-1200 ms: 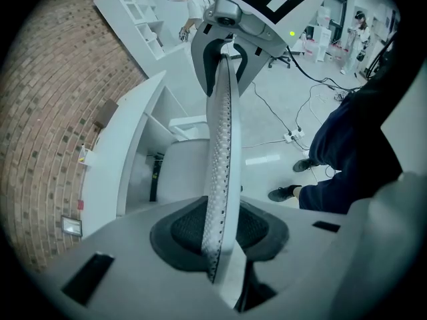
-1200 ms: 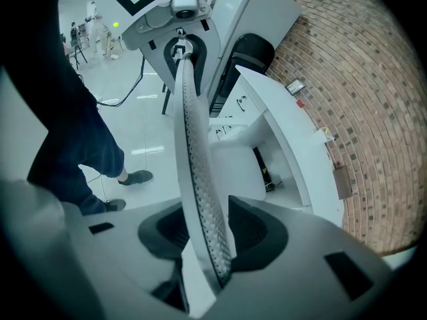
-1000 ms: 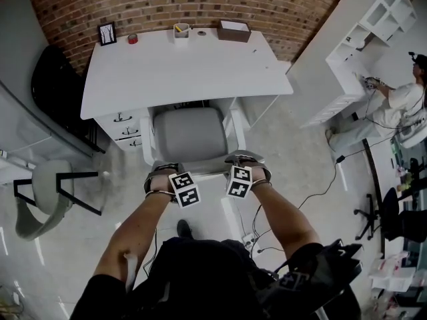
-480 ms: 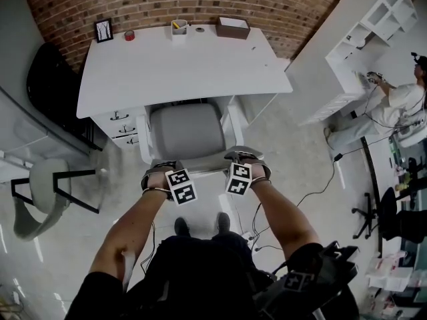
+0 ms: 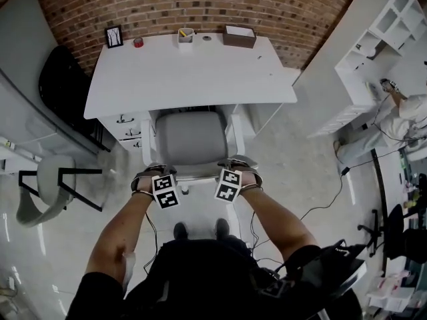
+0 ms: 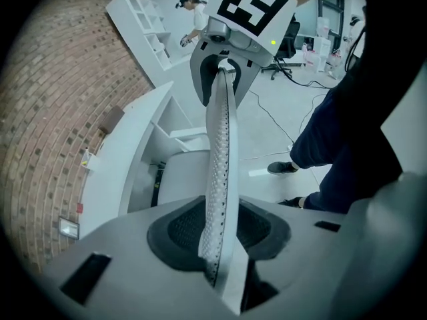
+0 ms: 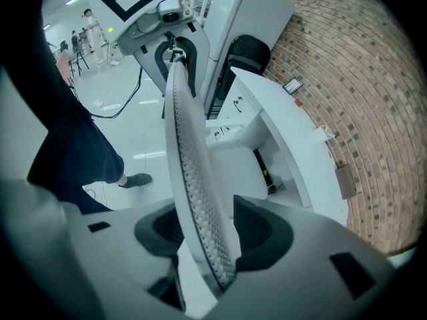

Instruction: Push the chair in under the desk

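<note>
Broadly: white desk [image 5: 193, 79] stands against the brick wall [image 5: 200, 5], with a drawer unit [image 5: 127, 129] under its left side. The chair [image 5: 190, 139] sits in the knee gap beside those drawers. The front of its grey seat is already under the desk edge, while the rest of the seat and the backrest [image 5: 193, 173] stand out towards the person.

Both grippers are at the top rail of the backrest, pointing steeply down.
- Left gripper [image 5: 152, 175] is near the rail's left end. Its own view shows the thin perforated backrest [image 6: 219, 179] standing upright between the jaws. The jaws have just been opening, and a dark gap shows beside the rail, so they are slack around it, not clamped.
- Right gripper [image 5: 239, 167] is near the right end. Same picture there: the backrest [image 7: 193, 179] is between jaws that have just been opening, loose and parted.

Judgement: the push looks mostly done, though the seat is not fully tucked in.

Risks from here:
- Pushing again with slack jaws could let the thin rail slide out, or a gripper skid over the top.
- Uneven force from the two sides would swing the chair, and its white side frame could knock the drawers.
- A floor cable [image 5: 320, 205] runs near the person's feet and could catch a shoe [image 5: 180, 230] on stepping forward.
- The small cup [image 5: 186, 35] and box [image 5: 239, 36] at the desk's far edge would rattle if the chair bumps the desk.
</note>
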A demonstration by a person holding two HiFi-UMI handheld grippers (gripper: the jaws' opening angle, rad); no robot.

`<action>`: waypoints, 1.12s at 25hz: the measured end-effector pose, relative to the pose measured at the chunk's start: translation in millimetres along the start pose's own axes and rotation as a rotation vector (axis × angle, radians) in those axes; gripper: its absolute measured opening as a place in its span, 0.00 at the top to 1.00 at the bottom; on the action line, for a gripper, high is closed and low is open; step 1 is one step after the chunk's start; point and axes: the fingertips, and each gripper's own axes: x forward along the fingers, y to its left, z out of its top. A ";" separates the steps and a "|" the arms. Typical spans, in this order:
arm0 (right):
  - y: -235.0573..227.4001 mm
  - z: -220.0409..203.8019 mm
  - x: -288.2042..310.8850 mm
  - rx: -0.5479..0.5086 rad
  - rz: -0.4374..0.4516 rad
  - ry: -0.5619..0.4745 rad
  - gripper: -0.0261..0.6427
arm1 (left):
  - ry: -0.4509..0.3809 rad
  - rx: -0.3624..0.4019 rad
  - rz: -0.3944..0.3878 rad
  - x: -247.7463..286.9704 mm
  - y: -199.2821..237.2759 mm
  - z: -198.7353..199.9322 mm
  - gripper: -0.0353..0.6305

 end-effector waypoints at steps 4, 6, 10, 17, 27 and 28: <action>0.4 0.8 -8.2 0.001 0.000 -0.058 0.67 | -0.057 -0.057 0.037 -10.3 2.4 1.8 0.73; 0.4 1.1 -14.3 0.035 0.014 -0.079 0.66 | -0.086 -0.108 0.025 -16.8 2.4 2.4 0.72; -2.4 0.9 -34.0 0.104 0.004 -0.137 0.66 | -0.153 -0.193 0.035 -37.0 3.8 8.1 0.72; -18.8 -7.2 -83.7 0.263 -0.082 -0.291 0.78 | -0.425 -0.449 0.162 -87.4 14.9 35.4 0.82; -59.1 -6.0 -172.7 0.589 -0.231 -0.575 0.89 | -0.795 -0.803 0.336 -171.9 35.7 75.4 0.93; -61.5 -6.5 -179.3 0.613 -0.244 -0.596 0.89 | -0.833 -0.834 0.351 -181.9 36.4 78.3 0.93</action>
